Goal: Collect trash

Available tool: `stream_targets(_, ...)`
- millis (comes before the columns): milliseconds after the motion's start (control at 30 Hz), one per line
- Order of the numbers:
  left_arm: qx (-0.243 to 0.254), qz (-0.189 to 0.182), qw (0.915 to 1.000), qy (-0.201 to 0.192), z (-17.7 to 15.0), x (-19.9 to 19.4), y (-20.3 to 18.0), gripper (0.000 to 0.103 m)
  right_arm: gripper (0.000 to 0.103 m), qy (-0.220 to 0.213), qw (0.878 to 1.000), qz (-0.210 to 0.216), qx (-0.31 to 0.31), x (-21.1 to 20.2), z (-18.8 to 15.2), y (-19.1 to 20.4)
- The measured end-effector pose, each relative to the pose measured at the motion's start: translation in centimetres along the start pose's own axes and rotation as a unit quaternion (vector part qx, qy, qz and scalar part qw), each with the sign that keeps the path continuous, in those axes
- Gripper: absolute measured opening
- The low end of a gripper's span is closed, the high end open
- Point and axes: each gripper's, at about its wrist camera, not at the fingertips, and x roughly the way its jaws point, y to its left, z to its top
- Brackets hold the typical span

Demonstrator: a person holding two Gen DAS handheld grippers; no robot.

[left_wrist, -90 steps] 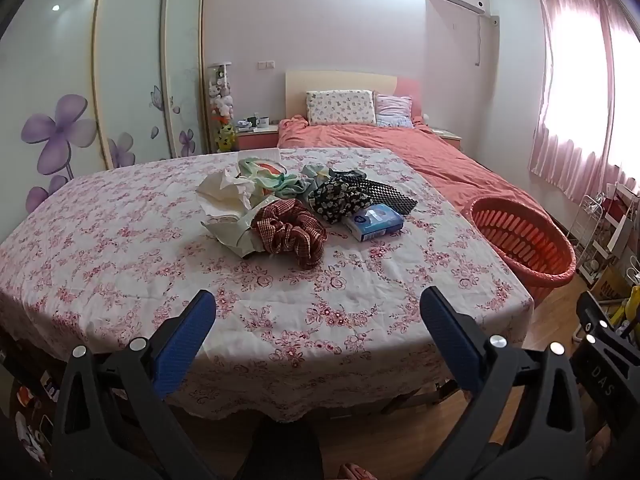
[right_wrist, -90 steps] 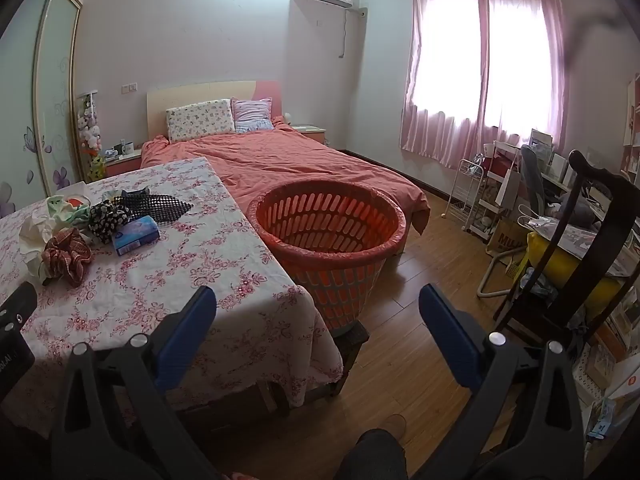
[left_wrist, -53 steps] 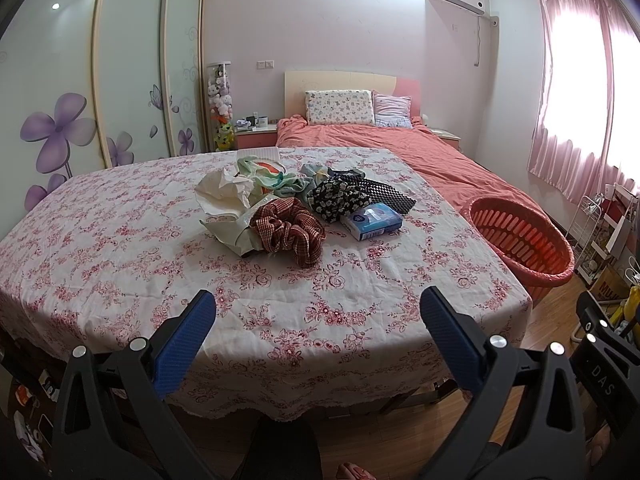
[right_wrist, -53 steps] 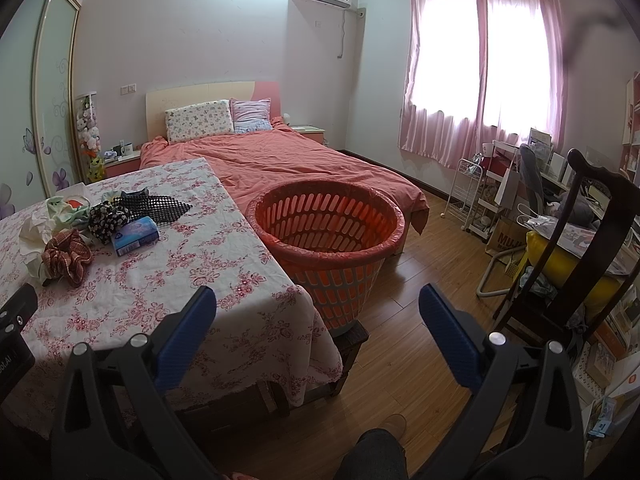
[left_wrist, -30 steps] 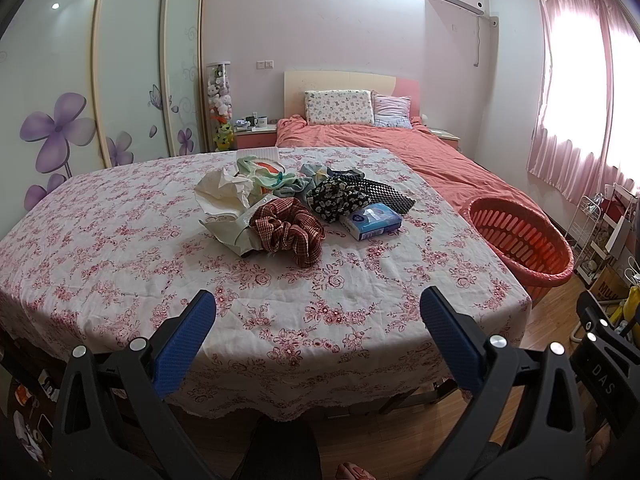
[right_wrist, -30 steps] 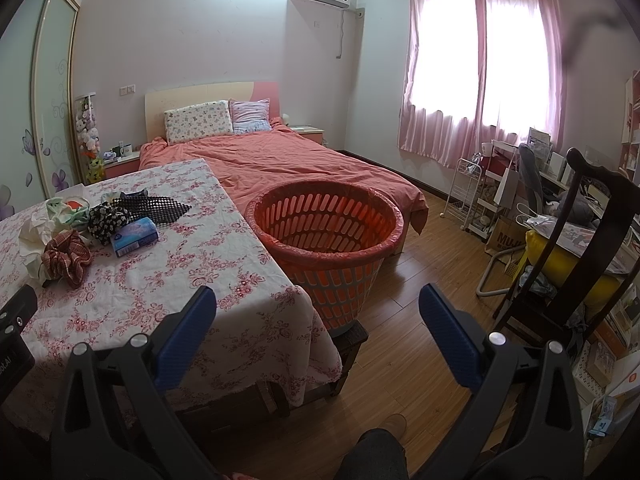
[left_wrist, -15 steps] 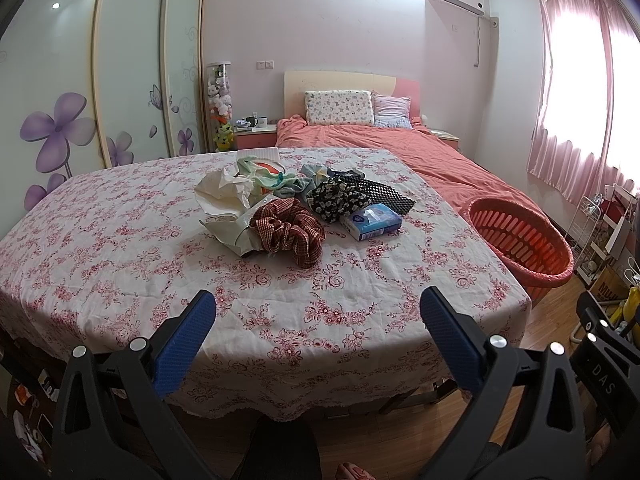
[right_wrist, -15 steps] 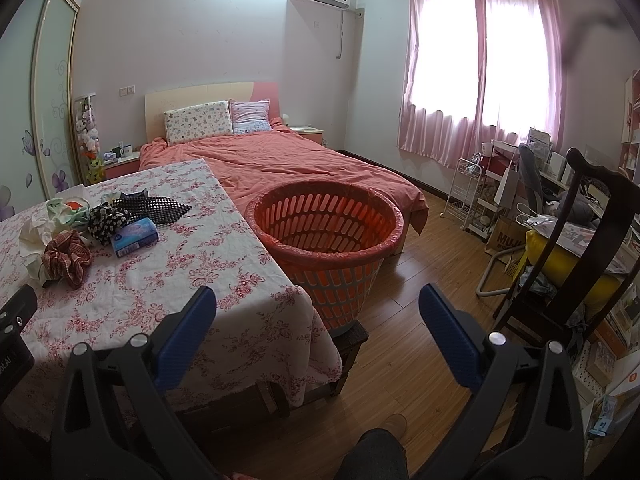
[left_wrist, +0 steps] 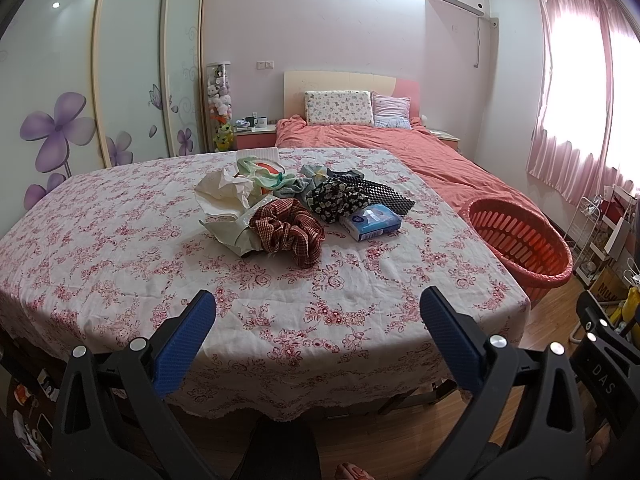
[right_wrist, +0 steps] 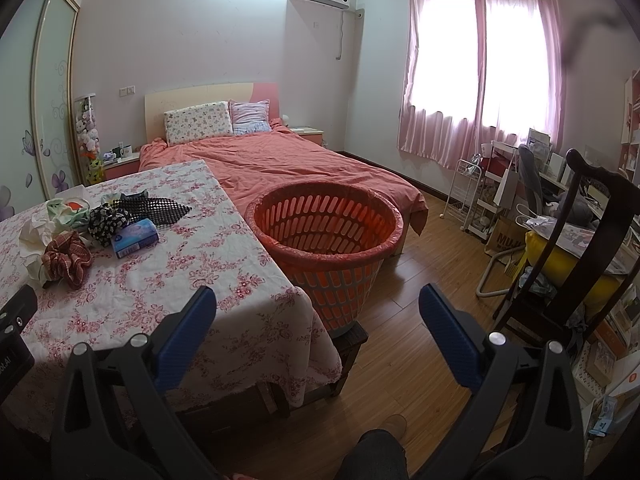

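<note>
**Both hand-held grippers wide open, trash heaped on the bench**

The bench (left_wrist: 120, 240), under a floral cloth, carries a heap near its middle: crumpled paper (left_wrist: 224, 192), a plaid scrunchie (left_wrist: 288, 228), a dark floral scrunchie (left_wrist: 336, 198), black mesh (left_wrist: 384, 194) and a blue tissue pack (left_wrist: 370, 222). The red basket (right_wrist: 328, 232) stands just beside the bench's right edge. The left hand-held gripper (left_wrist: 318, 320) and right hand-held gripper (right_wrist: 318, 318) gape wide, holding nothing.

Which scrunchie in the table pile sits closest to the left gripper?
The red plaid scrunchie, at the pile's near edge; the black floral scrunchie lies behind it, farther from the left gripper.
</note>
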Motion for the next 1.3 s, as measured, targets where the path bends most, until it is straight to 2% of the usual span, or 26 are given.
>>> stream_targets(200,0.0,0.001,1.0,0.002,0.0,0.1,0.0,0.101,0.099,-0.002,1.0,0.003,0.0,0.1,0.0,-0.1)
stream_targets(333,0.001,0.008,1.0,0.001,0.2,0.4,0.5,0.101,0.099,-0.003,1.0,0.02,0.003,0.3,0.6,0.3)
stream_targets(500,-0.01,0.025,0.9996,0.011,0.5,2.0,2.5,0.101,0.099,-0.005,0.998,0.056,0.004,1.3,1.4,2.0)
stream_targets(633,-0.031,0.027,0.9988,0.025,0.7,3.3,4.7,0.101,0.099,-0.002,0.995,0.102,-0.014,2.7,2.3,4.5)
stream_targets(700,-0.04,0.035,0.9982,0.026,1.0,4.0,6.2,0.101,0.095,0.012,0.99,0.139,-0.022,3.6,2.8,6.6)
stream_targets(767,-0.046,0.043,0.9978,0.022,1.4,4.5,7.6,0.101,0.087,0.018,0.986,0.161,-0.026,4.0,3.0,7.9)
stream_targets(800,-0.049,0.047,0.9975,0.019,1.6,4.6,8.2,0.101,0.084,0.027,0.982,0.185,-0.033,4.5,3.2,9.5)
stream_targets(867,-0.055,0.061,0.9965,0.013,2.1,4.9,9.5,0.101,0.071,0.035,0.976,0.212,-0.041,5.0,3.4,11.5)
stream_targets(967,-0.067,0.081,0.9944,0.006,2.6,5.4,11.4,0.101,0.065,0.051,0.965,0.254,-0.047,5.9,3.8,14.8)
stream_targets(1133,-0.09,0.105,0.9903,0.007,3.0,6.3,14.6,0.101,0.055,0.093,0.936,0.336,-0.054,7.7,3.9,20.5)
stream_targets(1300,-0.102,0.111,0.9883,0.021,2.8,7.2,16.3,0.101,0.048,0.133,0.925,0.348,-0.073,9.6,2.9,24.5)
